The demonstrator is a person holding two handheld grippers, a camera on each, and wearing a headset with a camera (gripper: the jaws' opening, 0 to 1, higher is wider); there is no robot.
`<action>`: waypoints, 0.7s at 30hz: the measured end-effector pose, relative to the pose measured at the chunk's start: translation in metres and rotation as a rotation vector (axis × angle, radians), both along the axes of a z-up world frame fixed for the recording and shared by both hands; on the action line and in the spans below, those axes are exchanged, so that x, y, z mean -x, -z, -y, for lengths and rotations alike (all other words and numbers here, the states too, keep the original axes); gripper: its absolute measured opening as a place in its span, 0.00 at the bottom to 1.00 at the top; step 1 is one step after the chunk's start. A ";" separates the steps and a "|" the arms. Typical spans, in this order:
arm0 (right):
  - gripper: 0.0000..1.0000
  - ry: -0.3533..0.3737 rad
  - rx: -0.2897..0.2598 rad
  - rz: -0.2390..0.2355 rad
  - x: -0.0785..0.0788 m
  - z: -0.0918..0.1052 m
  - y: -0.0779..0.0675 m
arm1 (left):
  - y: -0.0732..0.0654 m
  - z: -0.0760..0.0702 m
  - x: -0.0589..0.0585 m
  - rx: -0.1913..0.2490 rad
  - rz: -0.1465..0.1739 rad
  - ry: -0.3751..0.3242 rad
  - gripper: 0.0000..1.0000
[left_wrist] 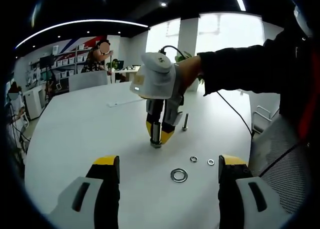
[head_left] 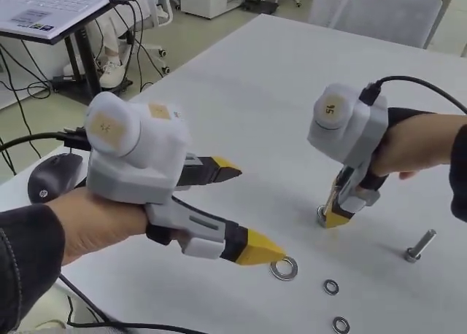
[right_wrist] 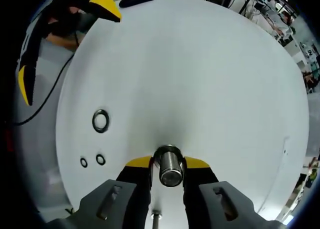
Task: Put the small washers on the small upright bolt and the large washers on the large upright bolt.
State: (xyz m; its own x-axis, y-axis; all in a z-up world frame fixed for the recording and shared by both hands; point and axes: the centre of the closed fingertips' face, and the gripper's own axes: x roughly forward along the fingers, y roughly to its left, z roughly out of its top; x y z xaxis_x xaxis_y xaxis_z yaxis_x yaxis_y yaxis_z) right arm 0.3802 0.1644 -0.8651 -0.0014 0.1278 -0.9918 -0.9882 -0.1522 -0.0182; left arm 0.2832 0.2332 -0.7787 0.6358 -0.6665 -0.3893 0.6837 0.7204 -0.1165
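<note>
A large bolt (right_wrist: 171, 170) stands upright on the white table (head_left: 263, 86), and my right gripper (right_wrist: 169, 163) is shut on its shaft from above; its yellow tips (head_left: 337, 218) touch down by the bolt's base. The small bolt (head_left: 421, 245) stands on its head to the right, apart from the gripper. One large washer (head_left: 284, 268) and two small washers (head_left: 331, 286) (head_left: 341, 324) lie flat near the front edge. My left gripper (head_left: 259, 214) hovers open just left of the large washer (left_wrist: 179, 175), nothing between its jaws.
A black computer mouse (head_left: 52, 175) sits at the table's left edge with cables running off it. A desk with a laptop (head_left: 44, 6) and office chairs stand beyond the table. A person (left_wrist: 97, 56) stands far back in the room.
</note>
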 end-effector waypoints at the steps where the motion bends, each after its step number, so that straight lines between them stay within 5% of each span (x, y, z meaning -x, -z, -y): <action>1: 0.24 0.000 0.001 0.000 0.000 0.000 0.000 | 0.000 0.000 0.000 0.001 0.001 0.000 0.81; 21: 0.29 0.025 -0.017 0.008 -0.006 0.013 -0.006 | 0.001 -0.001 -0.001 -0.005 -0.004 -0.004 0.81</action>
State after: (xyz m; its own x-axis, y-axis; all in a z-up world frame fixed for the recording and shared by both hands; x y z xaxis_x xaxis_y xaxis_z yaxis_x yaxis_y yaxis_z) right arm 0.3857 0.1517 -0.8587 0.0098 0.1449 -0.9894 -0.9914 -0.1275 -0.0285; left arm 0.2842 0.2339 -0.7796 0.6370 -0.6620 -0.3950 0.6802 0.7238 -0.1161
